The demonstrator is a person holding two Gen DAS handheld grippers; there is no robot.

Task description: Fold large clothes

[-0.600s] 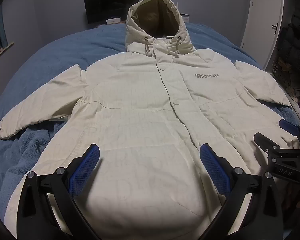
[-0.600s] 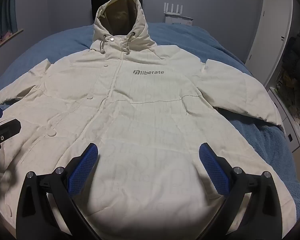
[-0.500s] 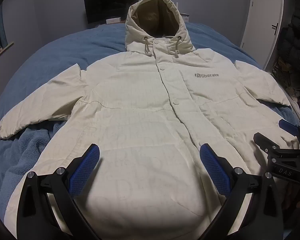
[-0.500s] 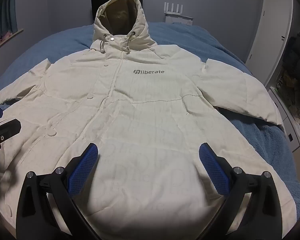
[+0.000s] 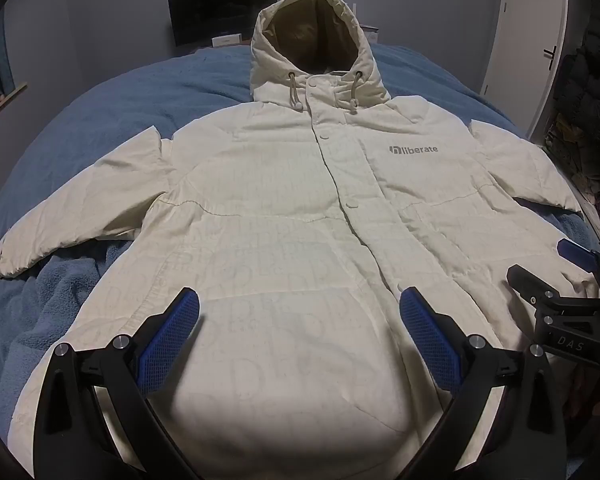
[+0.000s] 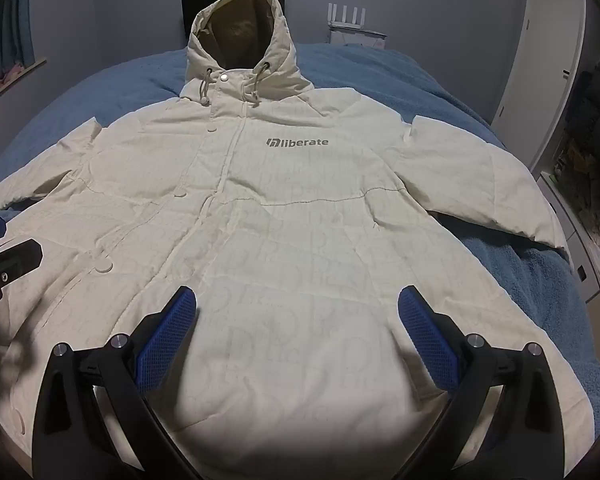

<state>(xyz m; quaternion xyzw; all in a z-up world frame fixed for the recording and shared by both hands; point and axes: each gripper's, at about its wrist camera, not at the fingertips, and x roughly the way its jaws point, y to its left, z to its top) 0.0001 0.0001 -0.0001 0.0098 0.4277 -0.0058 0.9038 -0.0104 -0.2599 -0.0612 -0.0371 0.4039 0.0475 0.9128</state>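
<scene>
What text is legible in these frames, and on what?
"liberate", with a small logo mark before it: grey print on the chest of the cream hooded padded jacket.
"DAS": on the black body of the right gripper, left wrist view.
Faint tone-on-tone lettering across the jacket's lower front: too faint to read.

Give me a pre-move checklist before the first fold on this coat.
1. Coat lies flat, front up, on the blue blanket: ok.
2. Both sleeves spread out to the sides, left sleeve and right sleeve: ok.
3. Hood laid out above the collar, not tucked under: ok.
4. Left gripper open, nothing between its fingers: ok.
5. Right gripper open, nothing between its fingers: ok.
6. Front snaps all closed: cannot tell; the lower part is hidden behind the grippers.
</scene>
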